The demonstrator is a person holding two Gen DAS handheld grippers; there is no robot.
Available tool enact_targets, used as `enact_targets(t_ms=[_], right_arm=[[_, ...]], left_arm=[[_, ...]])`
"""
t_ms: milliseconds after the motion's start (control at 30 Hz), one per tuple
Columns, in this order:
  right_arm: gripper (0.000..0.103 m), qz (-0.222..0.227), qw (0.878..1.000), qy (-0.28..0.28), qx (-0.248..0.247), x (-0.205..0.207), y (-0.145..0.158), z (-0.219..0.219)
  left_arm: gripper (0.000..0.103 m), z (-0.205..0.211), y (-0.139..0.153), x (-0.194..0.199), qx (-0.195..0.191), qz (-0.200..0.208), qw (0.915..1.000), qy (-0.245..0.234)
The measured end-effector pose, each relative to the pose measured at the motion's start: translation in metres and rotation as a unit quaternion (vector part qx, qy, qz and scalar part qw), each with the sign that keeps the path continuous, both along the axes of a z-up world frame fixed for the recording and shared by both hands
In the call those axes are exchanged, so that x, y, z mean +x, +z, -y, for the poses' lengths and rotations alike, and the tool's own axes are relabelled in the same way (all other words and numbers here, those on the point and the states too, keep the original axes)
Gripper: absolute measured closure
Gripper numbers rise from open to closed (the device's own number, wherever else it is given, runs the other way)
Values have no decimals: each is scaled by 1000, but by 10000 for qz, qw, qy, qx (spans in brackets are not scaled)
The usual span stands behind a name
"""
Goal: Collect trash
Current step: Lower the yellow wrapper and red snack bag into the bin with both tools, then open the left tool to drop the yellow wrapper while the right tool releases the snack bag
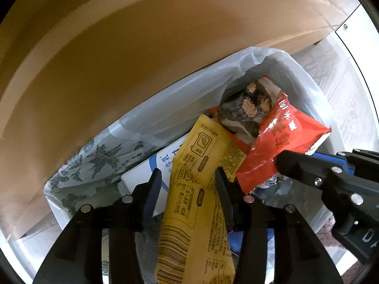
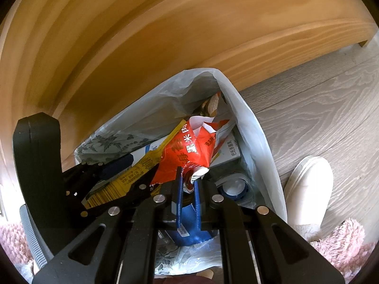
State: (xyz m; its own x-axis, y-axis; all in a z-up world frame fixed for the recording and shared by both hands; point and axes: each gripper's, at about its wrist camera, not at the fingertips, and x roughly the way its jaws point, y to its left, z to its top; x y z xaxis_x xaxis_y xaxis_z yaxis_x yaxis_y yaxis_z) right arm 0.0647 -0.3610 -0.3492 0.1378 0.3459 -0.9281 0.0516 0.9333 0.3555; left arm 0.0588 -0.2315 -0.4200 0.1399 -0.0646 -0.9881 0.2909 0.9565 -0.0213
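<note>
Your left gripper, pointing down into the trash bag, stands parted around the yellow wrapper, whose long axis runs along its 2 fingers; your right gripper pinches the red wrapper.

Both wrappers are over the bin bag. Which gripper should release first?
Left, probably. The left gripper points down into the bin bag, and its jaws stand off the yellow wrapper, which lies loosely between them. The right gripper is pinching the red wrapper by its edge.
</note>
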Motion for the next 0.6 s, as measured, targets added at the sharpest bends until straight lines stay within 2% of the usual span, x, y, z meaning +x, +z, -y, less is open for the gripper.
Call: enact_targets(t_ms=[167, 267, 400, 600], right_arm=[[94, 18, 10000, 32, 5, 0, 2, -1], [94, 25, 10000, 59, 13, 0, 3, -1], [93, 56, 10000, 71, 23, 0, 6, -1], [93, 70, 9999, 71, 44, -2, 9, -1]], left_arm=[[58, -3, 4, -1, 82, 26, 10000, 31], [52, -3, 7, 0, 119, -8, 9999, 57], [51, -6, 10, -3, 156, -37, 9998, 81], [47, -4, 19, -4, 91, -19, 9999, -50]])
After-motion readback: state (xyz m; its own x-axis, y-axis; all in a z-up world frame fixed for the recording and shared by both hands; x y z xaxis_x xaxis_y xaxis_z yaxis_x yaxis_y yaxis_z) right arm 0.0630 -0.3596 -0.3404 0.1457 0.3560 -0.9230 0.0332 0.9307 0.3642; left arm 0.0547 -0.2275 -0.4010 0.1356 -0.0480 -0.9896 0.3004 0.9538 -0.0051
